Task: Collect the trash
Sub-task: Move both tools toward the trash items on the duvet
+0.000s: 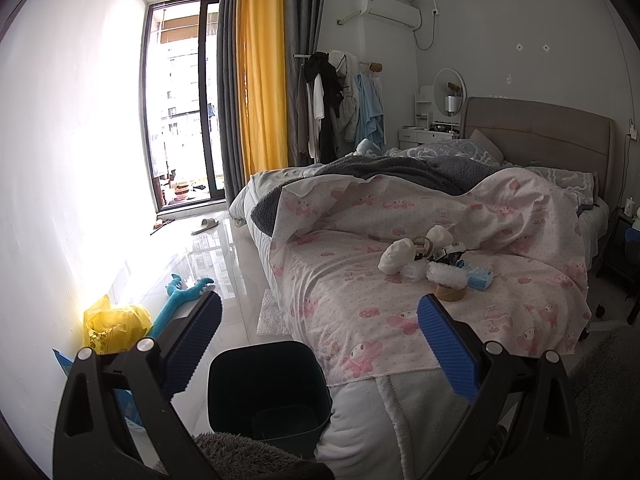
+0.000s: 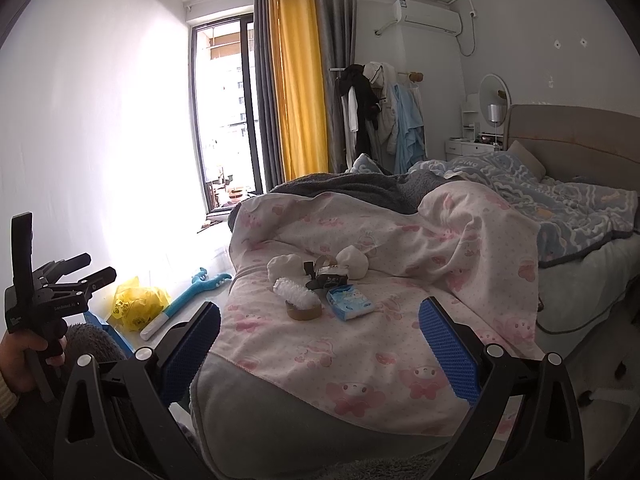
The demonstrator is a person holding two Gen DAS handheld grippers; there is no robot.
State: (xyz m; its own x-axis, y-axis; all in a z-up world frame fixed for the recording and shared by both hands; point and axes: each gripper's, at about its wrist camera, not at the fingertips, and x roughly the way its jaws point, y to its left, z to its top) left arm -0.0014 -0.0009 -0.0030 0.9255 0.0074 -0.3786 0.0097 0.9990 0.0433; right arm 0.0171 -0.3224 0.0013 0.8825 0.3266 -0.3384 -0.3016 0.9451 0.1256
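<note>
1. The left tool (image 1: 318, 312) hangs with its blue-padded fingers spread wide, holding nothing, above a dark, square plastic bin (image 1: 269, 388) on the floor beside the bed's foot.
2. The right tool (image 2: 320, 316) is likewise spread wide and empty, over the pink-patterned bedspread (image 2: 400, 360).
3. The trash lies clustered mid-bed: crumpled white paper wads (image 2: 352, 262), a brown tape roll (image 2: 304, 310), a blue tissue pack (image 2: 349, 300) and a dark wrapper (image 2: 330, 276).
4. A hand (image 2: 18, 360) grips the left tool's handle.

Small white lettering sits on the left gripper (image 2: 86, 276) body, left of the right gripper, too tiny to read; the yellow bag (image 2: 138, 306) print is illegible too
</note>
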